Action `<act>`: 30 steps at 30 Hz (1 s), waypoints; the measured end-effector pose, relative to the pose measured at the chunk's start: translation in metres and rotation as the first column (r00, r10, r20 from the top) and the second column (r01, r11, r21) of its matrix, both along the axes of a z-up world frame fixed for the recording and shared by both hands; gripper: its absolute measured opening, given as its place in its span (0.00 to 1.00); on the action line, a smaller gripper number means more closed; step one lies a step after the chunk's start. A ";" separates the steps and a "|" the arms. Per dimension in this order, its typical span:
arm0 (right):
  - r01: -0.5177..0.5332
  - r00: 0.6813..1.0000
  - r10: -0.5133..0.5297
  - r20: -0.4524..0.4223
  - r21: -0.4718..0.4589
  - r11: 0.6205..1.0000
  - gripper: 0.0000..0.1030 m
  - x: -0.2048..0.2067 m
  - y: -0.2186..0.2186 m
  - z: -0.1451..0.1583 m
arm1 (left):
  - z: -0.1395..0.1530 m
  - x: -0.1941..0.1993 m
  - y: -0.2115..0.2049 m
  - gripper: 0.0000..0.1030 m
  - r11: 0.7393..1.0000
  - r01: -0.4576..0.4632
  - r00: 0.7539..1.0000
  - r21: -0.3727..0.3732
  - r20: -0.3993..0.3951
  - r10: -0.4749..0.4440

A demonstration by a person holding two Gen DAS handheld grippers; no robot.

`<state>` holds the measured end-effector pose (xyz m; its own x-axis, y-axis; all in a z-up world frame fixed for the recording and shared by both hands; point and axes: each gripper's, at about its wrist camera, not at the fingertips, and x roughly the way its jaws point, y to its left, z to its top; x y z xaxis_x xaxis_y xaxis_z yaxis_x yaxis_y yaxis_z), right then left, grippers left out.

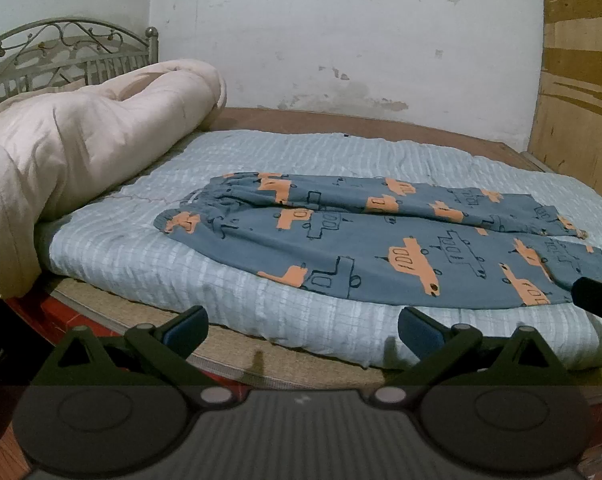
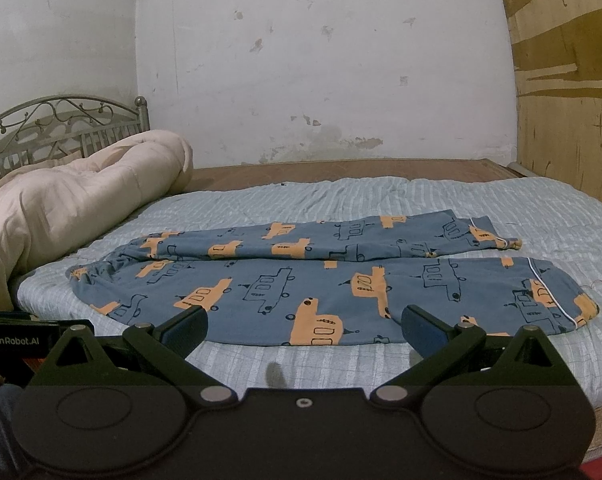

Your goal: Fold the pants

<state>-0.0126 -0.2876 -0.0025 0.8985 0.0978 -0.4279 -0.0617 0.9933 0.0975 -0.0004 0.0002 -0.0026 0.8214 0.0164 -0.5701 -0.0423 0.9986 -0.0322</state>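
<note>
Both the left claw (image 1: 303, 330) and the right claw (image 2: 305, 328) gape wide, holding nothing, at the bed's near edge. Beyond them the pants (image 2: 301, 276) lie flat on the blue quilt (image 2: 381, 196), legs side by side, waistband toward the rolled duvet (image 2: 81, 188).

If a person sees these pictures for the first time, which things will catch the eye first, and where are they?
The blue pants with orange vehicle prints lie spread flat across the pale striped quilt, waistband toward the headboard side. A bulky cream duvet is bunched at the left, before the metal headboard. Both the left gripper and the right gripper are open, empty, near the bed's front edge.
</note>
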 end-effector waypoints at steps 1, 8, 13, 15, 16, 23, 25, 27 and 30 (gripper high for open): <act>0.000 1.000 0.000 -0.001 0.000 1.000 0.99 0.000 0.000 0.000 | 0.000 0.000 0.000 0.99 1.000 0.000 1.000 0.000 0.001 0.000; 0.000 1.000 0.000 0.000 0.001 1.000 0.99 0.000 0.000 0.000 | 0.000 0.000 0.000 0.99 1.000 0.000 1.000 0.000 0.000 0.000; 0.001 1.000 -0.001 0.000 0.002 1.000 0.99 0.000 -0.001 -0.001 | 0.000 0.000 0.000 0.99 1.000 0.001 1.000 0.000 0.001 -0.001; 0.001 1.000 -0.001 0.000 0.002 1.000 0.99 0.000 -0.001 -0.001 | 0.000 0.000 0.000 0.99 1.000 0.001 1.000 0.000 0.001 -0.001; 0.001 1.000 -0.001 0.000 0.002 1.000 0.99 -0.001 -0.001 -0.001 | 0.000 0.000 0.000 0.99 1.000 0.000 1.000 0.000 0.000 0.000; 0.001 1.000 -0.001 0.000 0.003 1.000 0.99 0.000 -0.002 -0.004 | -0.001 0.000 0.001 0.99 1.000 -0.001 1.000 0.001 -0.002 0.001; 0.001 1.000 -0.001 0.000 0.003 1.000 0.99 0.000 -0.003 -0.006 | -0.001 -0.001 0.002 0.99 1.000 -0.003 1.000 0.003 -0.003 0.003; 0.000 1.000 0.000 0.000 0.004 1.000 0.99 0.001 -0.004 -0.007 | -0.001 -0.002 0.002 0.99 1.000 -0.003 1.000 0.004 -0.004 0.003; -0.003 1.000 0.003 -0.001 0.006 1.000 0.99 -0.001 -0.002 -0.001 | -0.002 -0.002 0.001 0.99 1.000 -0.005 1.000 0.007 -0.005 0.005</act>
<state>-0.0132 -0.2895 -0.0039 0.8979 0.1037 -0.4279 -0.0651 0.9924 0.1040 -0.0020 0.0015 -0.0043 0.8186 0.0243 -0.5738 -0.0472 0.9986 -0.0251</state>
